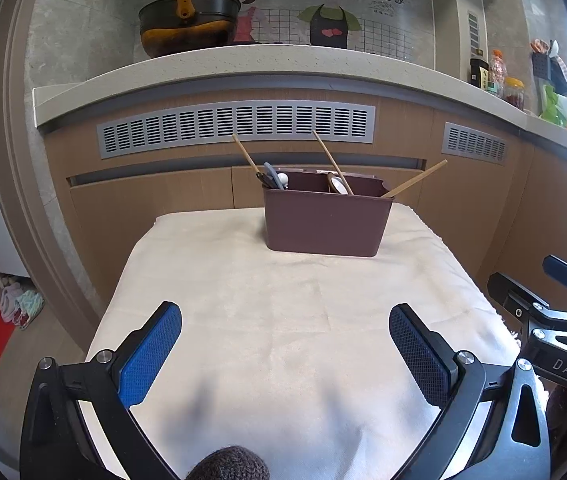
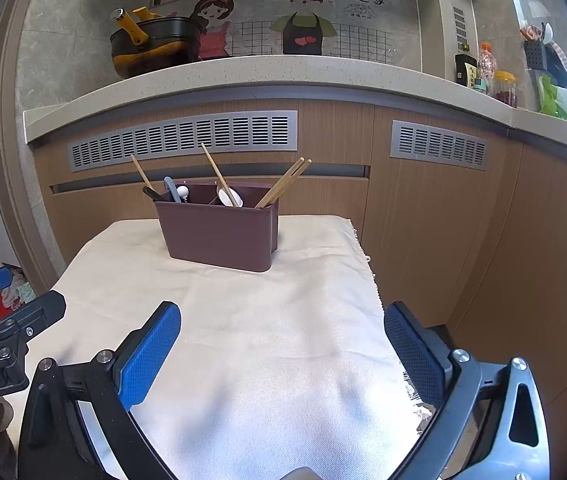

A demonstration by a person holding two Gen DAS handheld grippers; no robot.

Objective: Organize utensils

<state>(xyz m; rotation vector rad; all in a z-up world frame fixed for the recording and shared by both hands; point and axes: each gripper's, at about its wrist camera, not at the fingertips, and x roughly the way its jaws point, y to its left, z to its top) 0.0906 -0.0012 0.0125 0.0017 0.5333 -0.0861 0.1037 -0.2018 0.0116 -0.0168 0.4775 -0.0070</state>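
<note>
A brown plastic utensil holder (image 1: 323,222) stands at the far side of a table covered with a cream cloth (image 1: 283,320); it also shows in the right wrist view (image 2: 219,232). Wooden chopsticks (image 2: 283,182) lean out of its right compartment, a white spoon (image 2: 227,197) sits in the middle, and a blue-handled utensil (image 2: 171,190) and another chopstick stand at the left. My left gripper (image 1: 285,320) is open and empty above the near cloth. My right gripper (image 2: 283,320) is open and empty, at the table's right side; it shows in the left wrist view (image 1: 523,296).
A stone counter (image 1: 243,64) with wooden cabinets runs behind the table. A black and yellow pot (image 1: 187,24) sits on it at the left, bottles and jars (image 1: 499,76) at the right. The cloth's fringed right edge (image 2: 367,260) hangs by the cabinet.
</note>
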